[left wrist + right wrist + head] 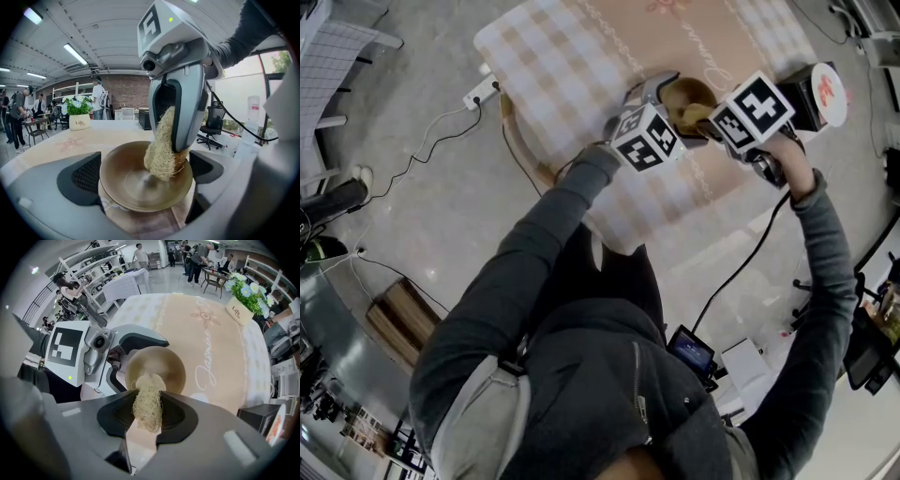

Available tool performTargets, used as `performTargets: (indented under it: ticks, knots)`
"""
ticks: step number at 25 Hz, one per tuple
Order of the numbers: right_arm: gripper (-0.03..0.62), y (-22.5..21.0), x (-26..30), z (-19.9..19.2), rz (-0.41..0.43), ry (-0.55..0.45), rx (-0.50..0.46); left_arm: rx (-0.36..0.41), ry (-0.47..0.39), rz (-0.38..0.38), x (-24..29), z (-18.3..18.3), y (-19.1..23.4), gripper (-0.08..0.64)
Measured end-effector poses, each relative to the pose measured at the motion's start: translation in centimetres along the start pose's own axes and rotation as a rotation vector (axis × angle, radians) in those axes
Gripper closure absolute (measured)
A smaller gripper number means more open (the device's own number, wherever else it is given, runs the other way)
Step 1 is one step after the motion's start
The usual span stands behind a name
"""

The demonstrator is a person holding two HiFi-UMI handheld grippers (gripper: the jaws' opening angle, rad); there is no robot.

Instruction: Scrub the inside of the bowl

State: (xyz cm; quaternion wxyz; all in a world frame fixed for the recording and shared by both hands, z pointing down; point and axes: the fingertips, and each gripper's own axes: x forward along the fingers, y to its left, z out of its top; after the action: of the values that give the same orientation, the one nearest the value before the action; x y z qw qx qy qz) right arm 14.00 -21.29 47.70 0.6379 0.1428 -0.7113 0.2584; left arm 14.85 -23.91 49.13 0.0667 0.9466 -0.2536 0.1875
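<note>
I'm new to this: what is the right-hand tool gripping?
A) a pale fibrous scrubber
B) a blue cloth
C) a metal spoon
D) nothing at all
A: the right gripper view shows the right gripper shut on a pale fibrous scrubber, whose far end reaches into the bowl.

Place: a big open lab-style workshop hall; I stand at a cloth-covered table (572,66).
Ceiling: bare, with long strip lights (75,54) overhead.
Wall: exposed brick wall (124,96) at the far end.
Furnishing: metal shelving racks (89,268) and an office chair (211,129).
Floor: pale and polished, with a power strip (480,92) and cables near me.
Others: several people (199,256) gathered around a farther table.
</note>
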Motion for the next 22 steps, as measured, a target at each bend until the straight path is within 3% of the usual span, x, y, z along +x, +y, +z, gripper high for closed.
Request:
performTargets:
  ticks: [22]
  knots:
    - [0.481, 1.9, 1.2, 1.4, 0.142, 0.151, -0.122, -0.007, 0.003, -0.004, 0.1, 0.0, 0.0, -0.025]
